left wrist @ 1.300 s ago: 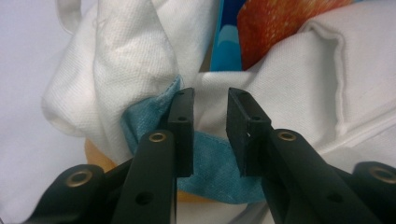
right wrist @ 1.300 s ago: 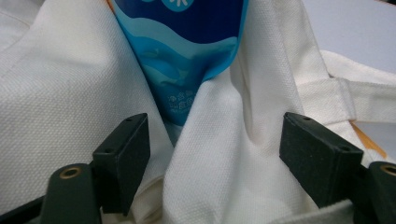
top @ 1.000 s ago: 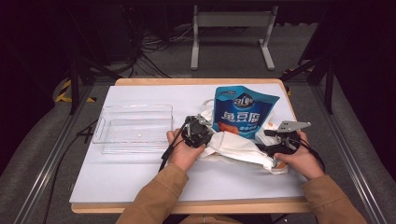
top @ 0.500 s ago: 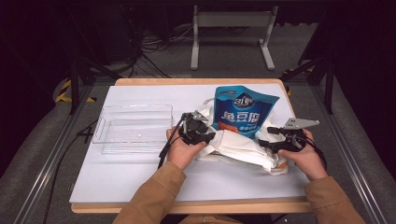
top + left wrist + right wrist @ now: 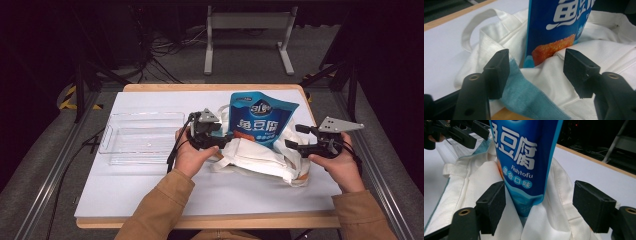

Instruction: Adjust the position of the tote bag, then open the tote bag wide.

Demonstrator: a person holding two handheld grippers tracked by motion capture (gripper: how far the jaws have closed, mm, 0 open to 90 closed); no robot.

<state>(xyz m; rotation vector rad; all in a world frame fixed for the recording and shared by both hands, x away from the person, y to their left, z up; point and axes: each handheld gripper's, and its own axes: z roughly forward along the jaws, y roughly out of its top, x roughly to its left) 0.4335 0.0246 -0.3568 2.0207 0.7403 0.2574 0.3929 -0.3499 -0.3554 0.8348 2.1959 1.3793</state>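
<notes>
A blue fish tofu pouch (image 5: 261, 117) (image 5: 554, 27) (image 5: 524, 157) has its lower end tucked into the mouth of a white tote bag (image 5: 260, 157) (image 5: 599, 47) (image 5: 474, 185) lying on the table. My left gripper (image 5: 226, 137) (image 5: 536, 60) hovers at the bag's left edge. Its jaws have just been opening and now stand wide, with the blue-lined cloth edge (image 5: 524, 92) loose between them and not pinched. My right gripper (image 5: 294, 136) (image 5: 540, 192) is open at the bag's right side, its pads on either side of the pouch and apart from it.
A clear plastic tray (image 5: 142, 135) sits on the white table cover (image 5: 150, 190) to the left of the bag. The tote's handle loop (image 5: 471, 30) lies flat on the table. Wooden table edges border the cover; beyond them are dark floor and cables.
Both grippers have lifted a little above the bag. The left jaws have spread apart and let the tote's cloth edge go.
</notes>
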